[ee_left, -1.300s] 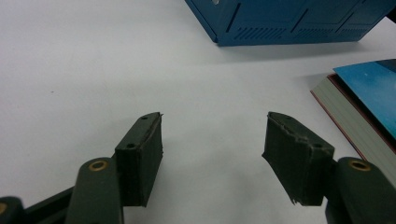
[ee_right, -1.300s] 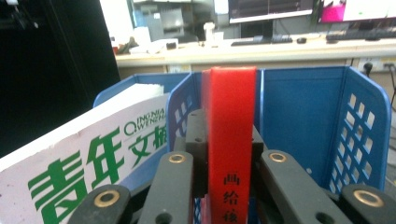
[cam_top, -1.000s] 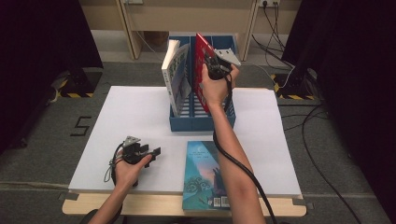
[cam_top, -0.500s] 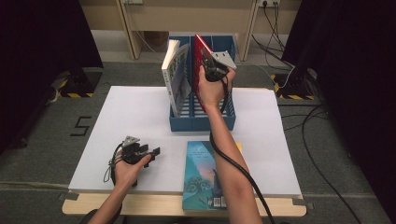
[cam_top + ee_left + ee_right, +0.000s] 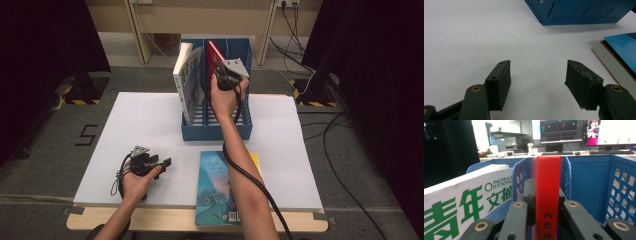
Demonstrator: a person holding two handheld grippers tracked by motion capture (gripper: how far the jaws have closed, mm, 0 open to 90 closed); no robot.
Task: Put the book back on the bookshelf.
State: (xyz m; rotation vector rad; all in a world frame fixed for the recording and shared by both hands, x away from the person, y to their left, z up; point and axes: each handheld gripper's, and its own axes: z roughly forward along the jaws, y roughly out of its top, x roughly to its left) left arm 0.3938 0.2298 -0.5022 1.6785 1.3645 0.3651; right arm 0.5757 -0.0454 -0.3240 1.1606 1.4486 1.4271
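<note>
White table (image 5: 140, 120) bears blue rack (image 5: 220, 131), teal book (image 5: 215, 192)

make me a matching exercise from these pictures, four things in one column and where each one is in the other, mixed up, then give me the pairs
1 red book
2 white book
3 teal book
4 left gripper

A lying flat at the table's near edge
B leaning in the blue rack's left slot
C clamped in the right gripper
D open, over bare table

Pairs: 1-C, 2-B, 3-A, 4-D

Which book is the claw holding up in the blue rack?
Look at the blue rack at the far side of the white table. Two books stand in it. The right claw pinches the thin red book; the white book beside it is thicker, with green letters.
</note>
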